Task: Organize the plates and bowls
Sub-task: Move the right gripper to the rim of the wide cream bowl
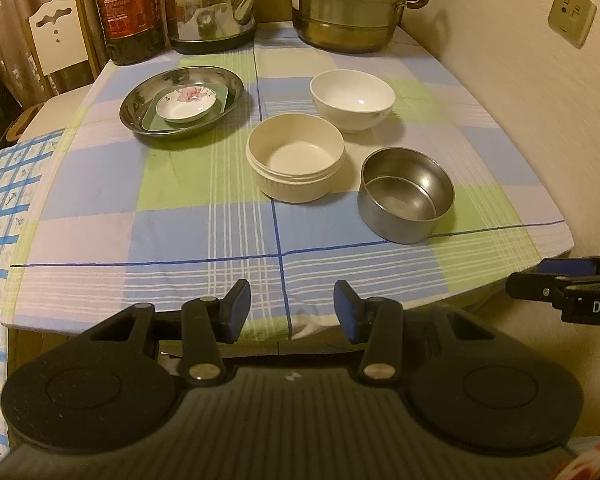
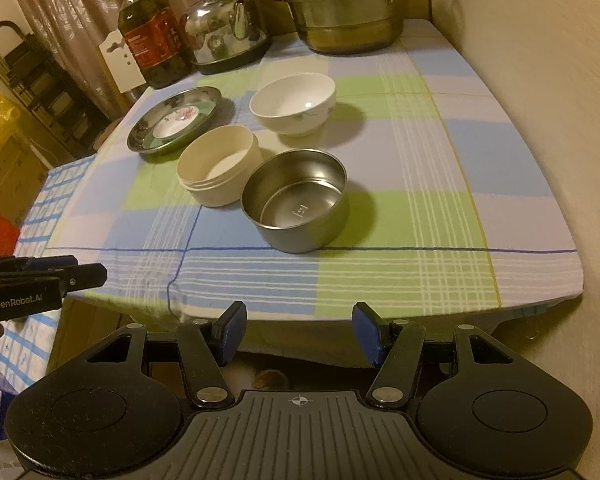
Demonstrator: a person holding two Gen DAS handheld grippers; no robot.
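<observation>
In the left wrist view, the left gripper [image 1: 292, 312] hangs level just off the near edge of the checked blue, green and lilac tablecloth [image 1: 204, 216], its blue-padded fingers [image 1: 236, 312] spread wide with nothing between them. Ahead, a round stainless steel plate [image 1: 140, 112] carries a green squarish dish [image 1: 224, 98], and a small white saucer with a pink flower [image 1: 186, 106] sits on top. To the right stand three bowls, close together: a cream plastic bowl with a ribbed rim [image 1: 296, 168], a white ceramic bowl [image 1: 352, 100] behind it, and a straight-sided steel bowl [image 1: 406, 196] nearest. The right gripper [image 1: 556, 286] pokes in from the right edge, side-on.

In the right wrist view, the right gripper [image 2: 298, 330] is likewise held level short of the table edge, jaws wide apart and empty. The steel bowl [image 2: 296, 200] lies straight ahead, touching or almost touching the cream bowl [image 2: 220, 168]; the white bowl [image 2: 292, 102] and the stacked plate [image 2: 140, 136] sit beyond. The left gripper [image 2: 84, 272] shows at the left, its opening impossible to judge from here. A steel kettle [image 2: 228, 32], an oil bottle [image 2: 152, 40] and a tiered steamer pot [image 2: 340, 4] line the far edge.
</observation>
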